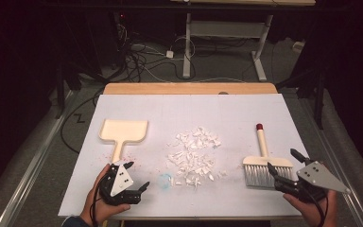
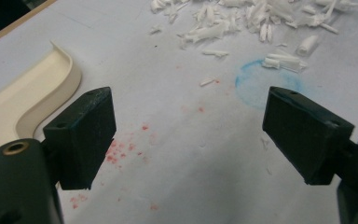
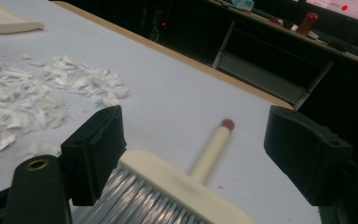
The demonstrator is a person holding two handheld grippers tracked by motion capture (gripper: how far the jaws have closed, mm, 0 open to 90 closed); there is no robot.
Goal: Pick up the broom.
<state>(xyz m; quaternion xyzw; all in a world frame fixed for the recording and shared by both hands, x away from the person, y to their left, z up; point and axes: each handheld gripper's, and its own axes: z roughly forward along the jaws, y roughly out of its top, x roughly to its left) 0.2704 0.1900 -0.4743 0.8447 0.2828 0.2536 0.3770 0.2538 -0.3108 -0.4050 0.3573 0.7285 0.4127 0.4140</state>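
A cream dustpan (image 1: pixel 123 132) lies on the left of the white sheet (image 1: pixel 189 113), handle toward me; its edge (image 2: pixel 28 100) shows in the left gripper view. My left gripper (image 1: pixel 137 177) (image 2: pixel 189 135) is open just below the handle's end, over bare sheet with red specks. A pile of white scraps (image 1: pixel 194 153) (image 2: pixel 242 23) (image 3: pixel 42 93) sits mid-table. A cream brush (image 1: pixel 263 161) (image 3: pixel 186 186) with a red-tipped handle lies at the right, bristles toward me. My right gripper (image 1: pixel 283 163) (image 3: pixel 193 154) is open at the bristle end, jaws on either side of the brush head without pressing.
A faint blue ring (image 1: pixel 164 179) (image 2: pixel 265 81) is drawn on the sheet near the scraps. The wooden table edge (image 1: pixel 189 88) runs along the back. Behind it stand a desk frame (image 1: pixel 227 42) and cables on the floor.
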